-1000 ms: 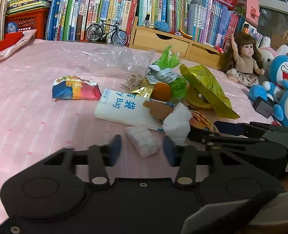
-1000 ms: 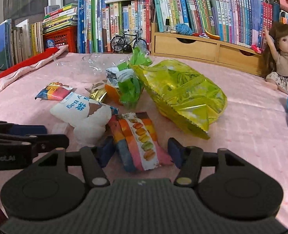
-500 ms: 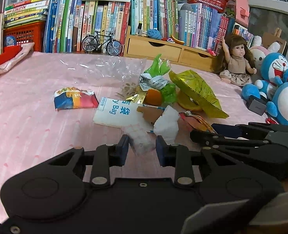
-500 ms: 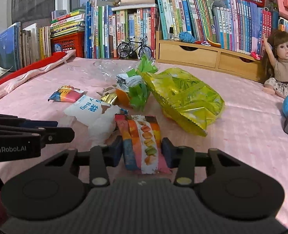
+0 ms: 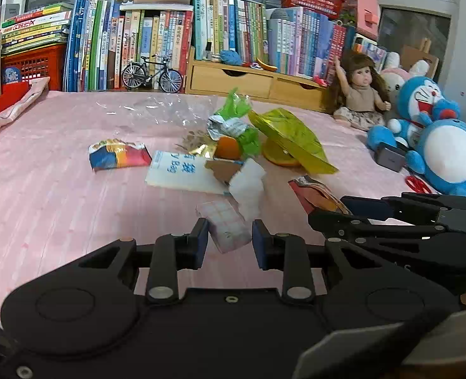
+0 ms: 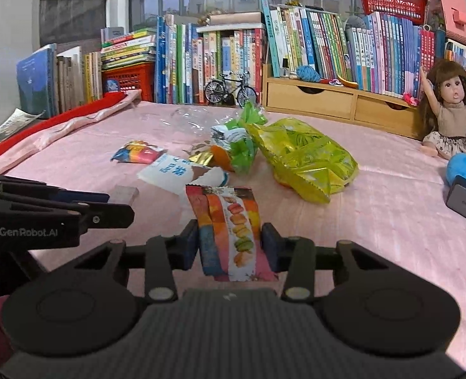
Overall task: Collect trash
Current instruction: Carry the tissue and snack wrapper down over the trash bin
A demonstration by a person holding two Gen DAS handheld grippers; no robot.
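Against the frames a second ago, both grippers then stood with fingers wide and nothing between them. The tissue pack lay on the pink cloth ahead of the left pair and the snack wrapper lay flat ahead of the right. Both items now sit between fingers and appear raised off the cloth, and the trash pile looks farther off in both views.

Left gripper (image 5: 227,236): fingers drawn close, clamped on the small white tissue pack (image 5: 226,229), which sits tilted between them. A crumpled white tissue (image 5: 248,189) lies just beyond it.

Right gripper (image 6: 230,243): fingers clamped on the lower part of the macaron-print snack wrapper (image 6: 230,227), which stands up and away from them. In the left view this gripper shows from the side at the right edge (image 5: 387,218), the wrapper's end protruding.

Remaining trash on the pink cloth (image 5: 43,189), left to right: a red-and-blue wrapper (image 5: 117,157), a white bag with blue print (image 5: 177,173), a clear plastic sheet (image 5: 157,110) behind, a green-and-orange wrapper clump (image 5: 236,135), and a yellow-green foil bag (image 5: 291,139). A doll (image 5: 359,94) and blue plush toys (image 5: 438,145) sit at the far right, well apart from the pile.
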